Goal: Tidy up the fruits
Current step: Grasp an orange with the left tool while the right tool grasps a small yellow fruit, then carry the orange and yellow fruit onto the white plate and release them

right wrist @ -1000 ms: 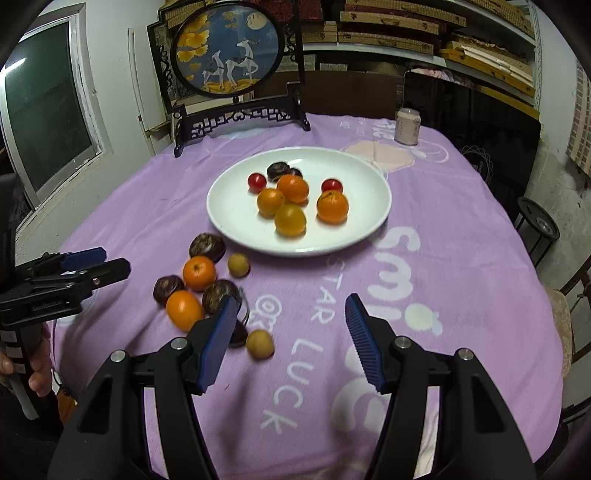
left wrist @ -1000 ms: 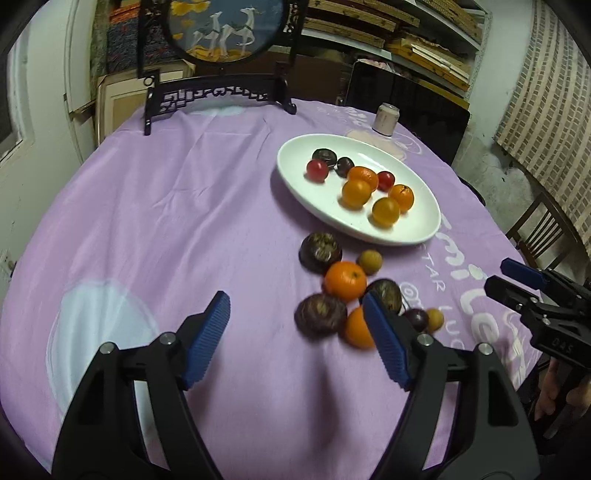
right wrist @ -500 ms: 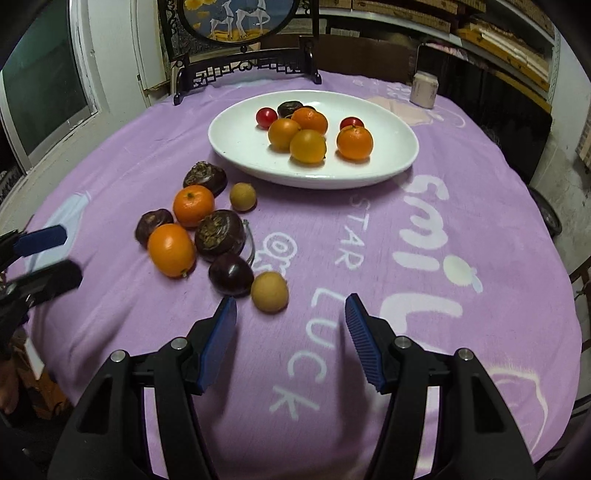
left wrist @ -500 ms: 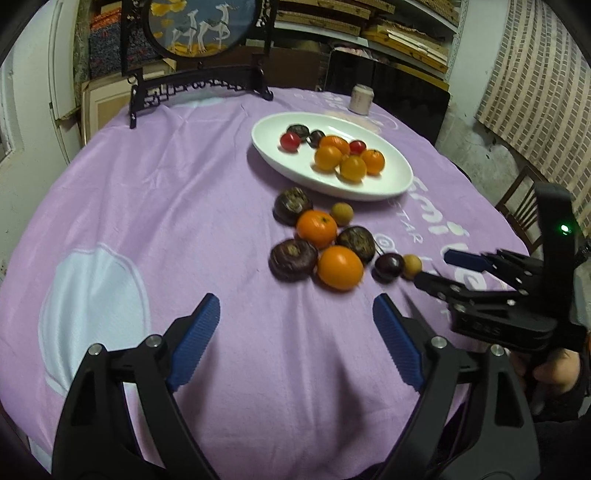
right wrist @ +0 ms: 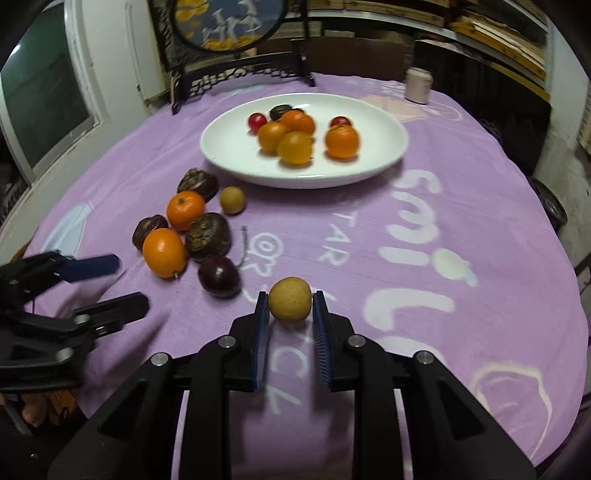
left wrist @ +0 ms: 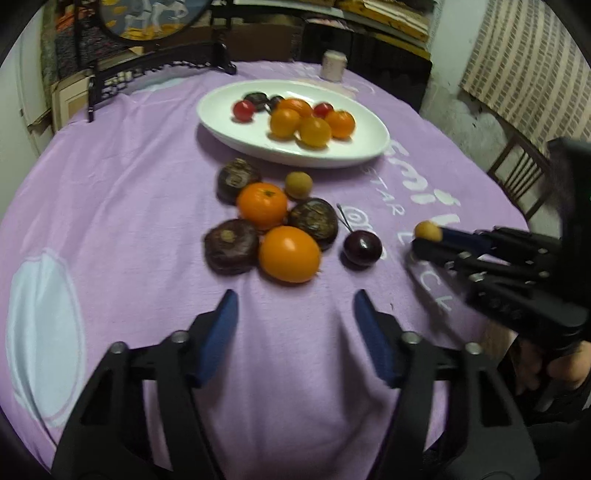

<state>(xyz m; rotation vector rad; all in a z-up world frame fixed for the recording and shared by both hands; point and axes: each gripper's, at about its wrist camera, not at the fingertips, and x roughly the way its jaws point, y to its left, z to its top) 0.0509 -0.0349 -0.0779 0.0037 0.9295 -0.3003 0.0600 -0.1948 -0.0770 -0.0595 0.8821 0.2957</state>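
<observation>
A white oval plate (right wrist: pixel 391 147) (left wrist: pixel 369 147) at the back holds several oranges, cherry tomatoes and dark fruits. Loose on the purple cloth lie two oranges (right wrist: pixel 163 252) (left wrist: pixel 289 254), three dark brown fruits (right wrist: pixel 208 235), a dark plum (right wrist: pixel 218 276) (left wrist: pixel 362 247) and a tan longan (right wrist: pixel 232 199) (left wrist: pixel 298 185). My right gripper (right wrist: pixel 290 306) is shut on a second tan longan (right wrist: pixel 290 300) (left wrist: pixel 427 231), just above the cloth. My left gripper (left wrist: pixel 293 314) is open and empty, in front of the nearest orange; it shows in the right wrist view (right wrist: pixel 125 282).
A framed round picture on a black stand (right wrist: pixel 236 33) and a small pale jar (right wrist: pixel 418 85) stand at the table's far side. Shelves and a chair (left wrist: pixel 517 173) surround the round table.
My right gripper moved forward and closed on the tan longan next to the plum. My left gripper narrowed a little and moved toward the loose fruit.
</observation>
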